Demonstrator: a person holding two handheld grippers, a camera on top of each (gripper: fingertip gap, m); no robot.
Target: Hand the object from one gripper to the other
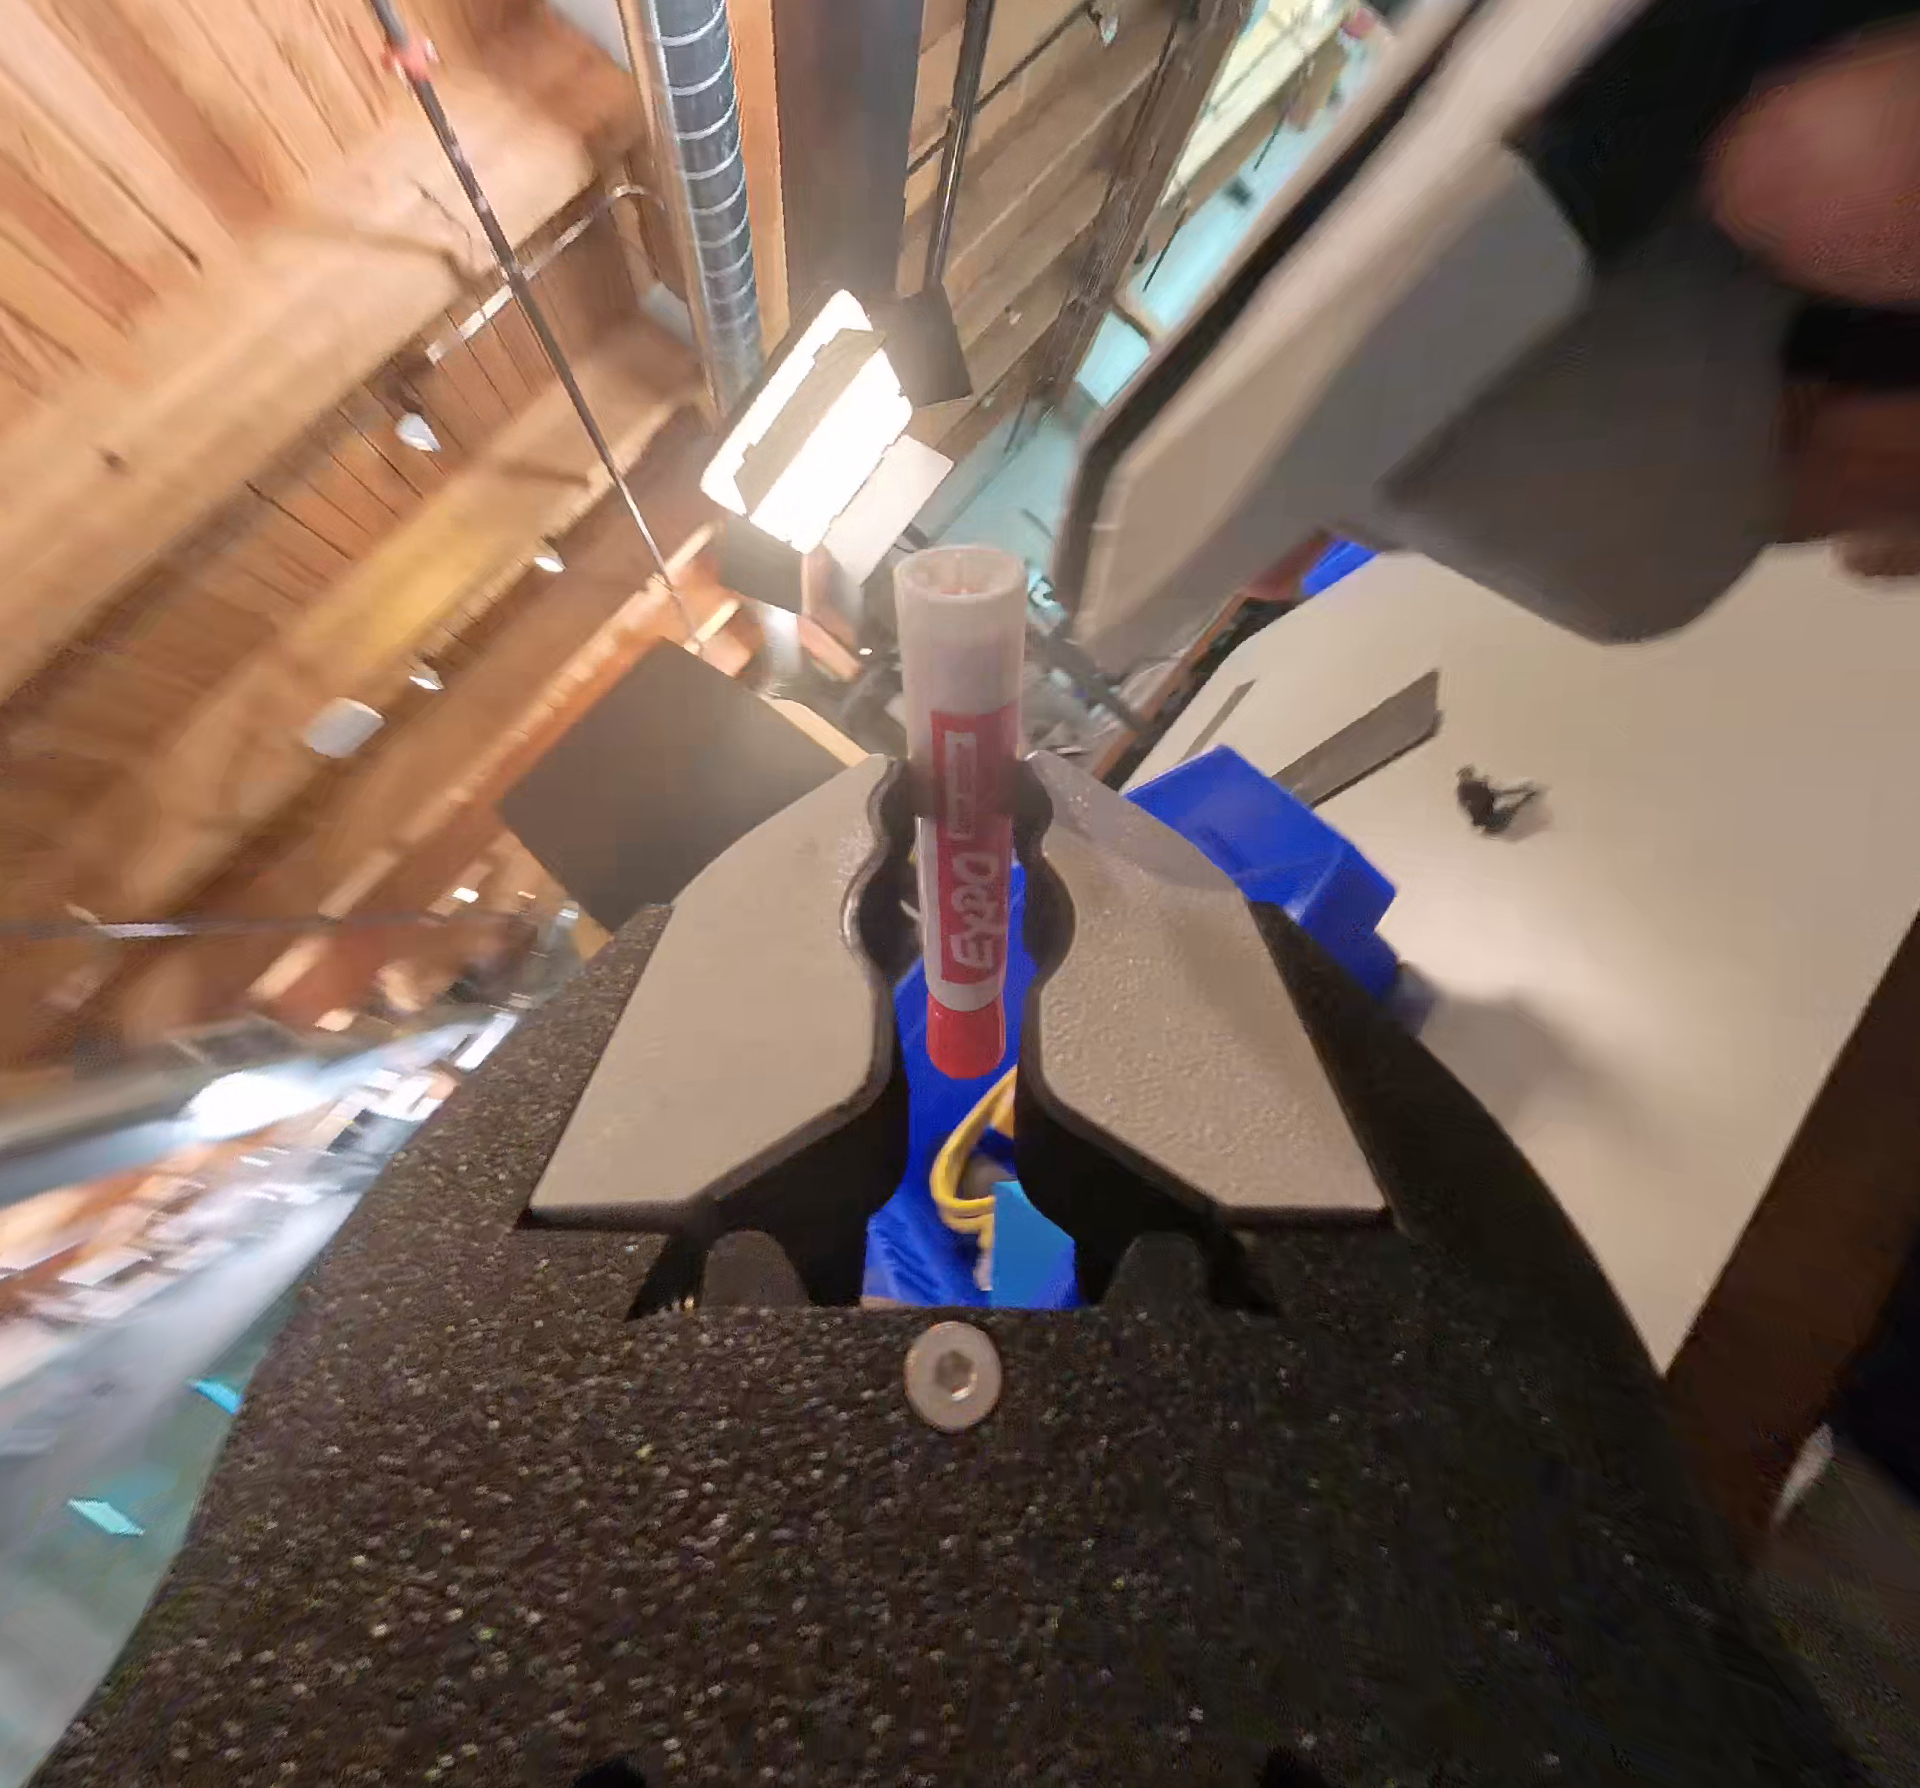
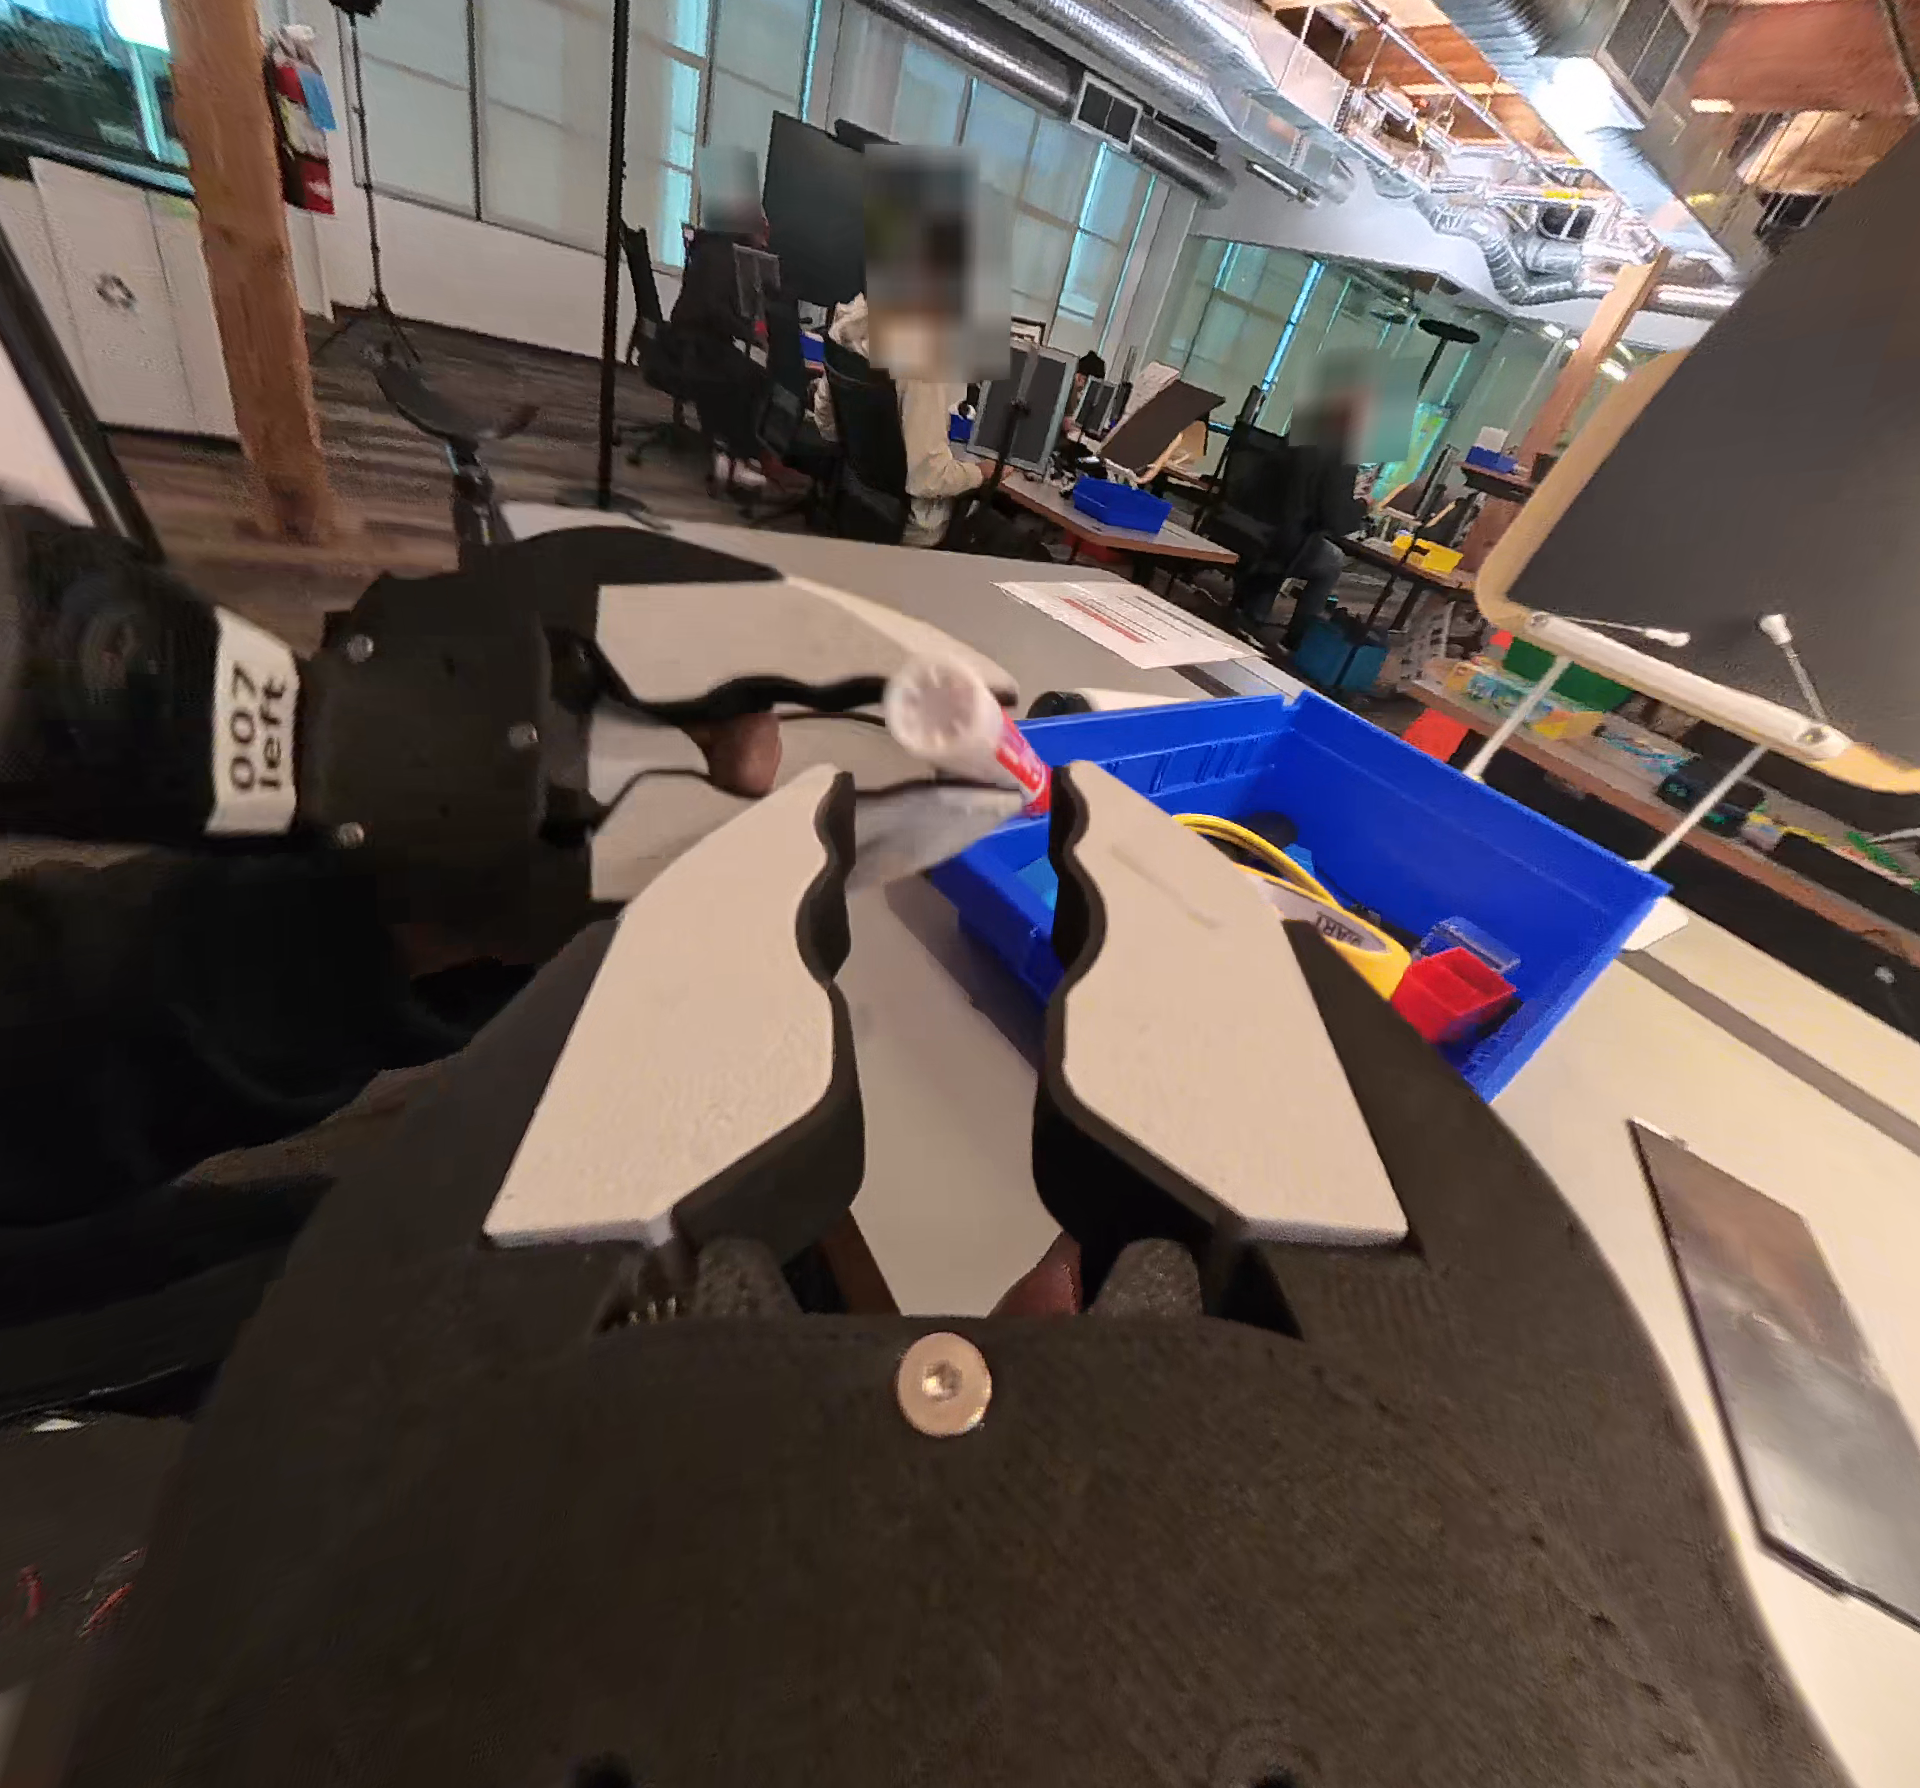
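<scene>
Grey-padded and clenched, the left gripper (image 1: 961, 793) pinches a red marker (image 1: 961, 865) near its tips, the pale butt end poking out at 12 o'clock. The right gripper (image 2: 948, 788) gapes with nothing between its 2 fingers, the marker just beyond its tips. A blue bin (image 2: 1455, 803) sits on the grey table (image 2: 1662, 1063) at 2 o'clock.

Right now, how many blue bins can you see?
2. One blue bin sits on the near table just past the right gripper, holding tape and bits. Another blue bin is on a far desk by seated people. More may be hidden.
</scene>
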